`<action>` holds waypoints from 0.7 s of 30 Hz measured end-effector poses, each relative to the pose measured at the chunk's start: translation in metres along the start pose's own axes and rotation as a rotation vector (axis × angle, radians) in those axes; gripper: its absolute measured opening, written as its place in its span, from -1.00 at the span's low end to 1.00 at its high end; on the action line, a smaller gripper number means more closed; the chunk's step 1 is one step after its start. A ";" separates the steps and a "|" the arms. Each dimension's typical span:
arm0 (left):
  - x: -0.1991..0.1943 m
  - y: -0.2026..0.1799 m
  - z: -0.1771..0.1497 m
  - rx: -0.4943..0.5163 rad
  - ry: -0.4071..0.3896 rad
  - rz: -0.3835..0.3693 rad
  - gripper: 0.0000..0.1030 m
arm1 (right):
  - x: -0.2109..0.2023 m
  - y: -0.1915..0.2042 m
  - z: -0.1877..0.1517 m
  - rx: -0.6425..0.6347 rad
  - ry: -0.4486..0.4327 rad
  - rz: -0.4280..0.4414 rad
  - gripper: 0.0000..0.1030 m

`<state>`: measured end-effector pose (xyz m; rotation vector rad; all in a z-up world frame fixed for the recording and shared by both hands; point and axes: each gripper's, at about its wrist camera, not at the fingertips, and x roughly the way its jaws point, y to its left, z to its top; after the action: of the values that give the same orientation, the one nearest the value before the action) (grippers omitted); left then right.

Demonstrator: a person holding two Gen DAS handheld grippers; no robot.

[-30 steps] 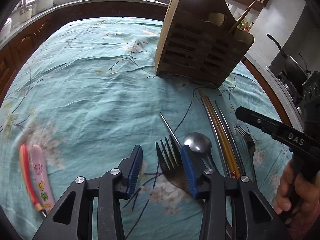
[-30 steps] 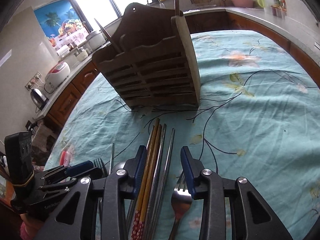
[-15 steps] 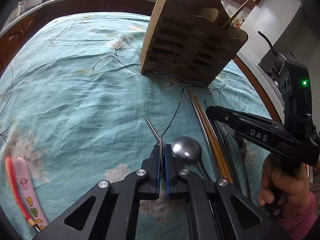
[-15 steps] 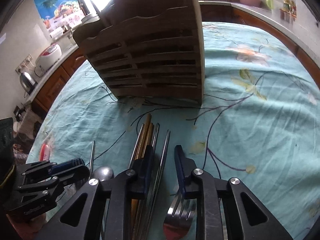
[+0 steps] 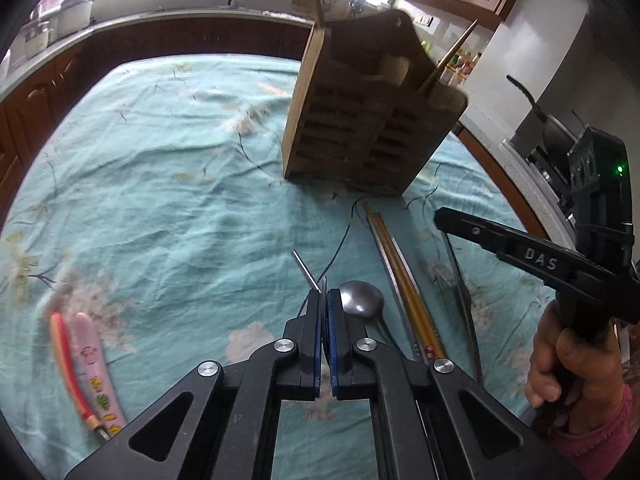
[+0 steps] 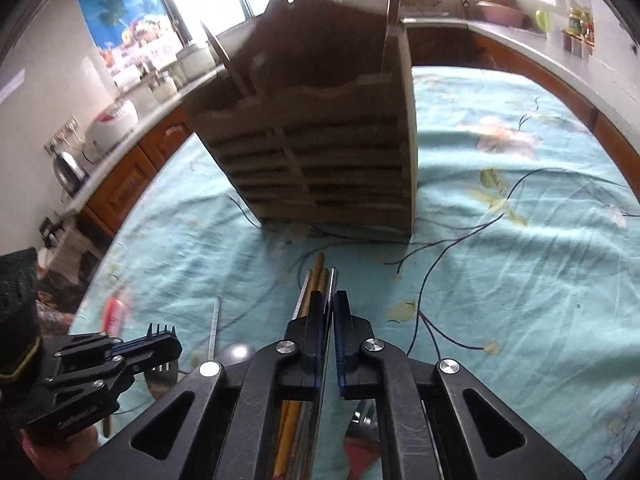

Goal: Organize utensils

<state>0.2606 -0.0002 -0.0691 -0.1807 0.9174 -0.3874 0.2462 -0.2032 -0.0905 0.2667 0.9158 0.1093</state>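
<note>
The left gripper [image 5: 324,300] is pinching a fork [image 6: 162,376], and the right gripper [image 6: 331,304] a metal chopstick [image 6: 334,276], both pointing lengthwise at the wooden holder [image 5: 372,120] ahead.

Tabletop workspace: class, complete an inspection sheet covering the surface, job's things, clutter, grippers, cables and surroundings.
Surface: wrinkled teal floral tablecloth.
Job's things: wooden utensil holder stands upright with a stick already in it; spoon and yellow chopsticks lie in front of it; pink utensil and a red one lie off to one side.
Clutter: nothing seen.
Grippers: left gripper shut on a fork; right gripper shut on a metal chopstick, its jaws having just been closing.
Cables: nothing seen.
Surroundings: kitchen counter, rice cooker, kettle.
</note>
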 end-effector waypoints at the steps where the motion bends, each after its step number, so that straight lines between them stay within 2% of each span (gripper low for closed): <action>1: -0.005 -0.001 0.000 0.001 -0.008 0.000 -0.98 | -0.008 -0.001 0.000 0.008 -0.016 0.010 -0.91; 10: -0.051 -0.010 -0.008 0.035 -0.072 0.022 -0.98 | -0.058 0.009 0.006 0.017 -0.126 0.035 -0.92; 21: -0.099 -0.015 -0.021 0.045 -0.130 0.038 -0.98 | -0.093 0.022 0.004 0.003 -0.204 0.062 -0.92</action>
<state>0.1864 0.0259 -0.0041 -0.1452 0.7819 -0.3568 0.1933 -0.2019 -0.0113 0.3033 0.7053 0.1352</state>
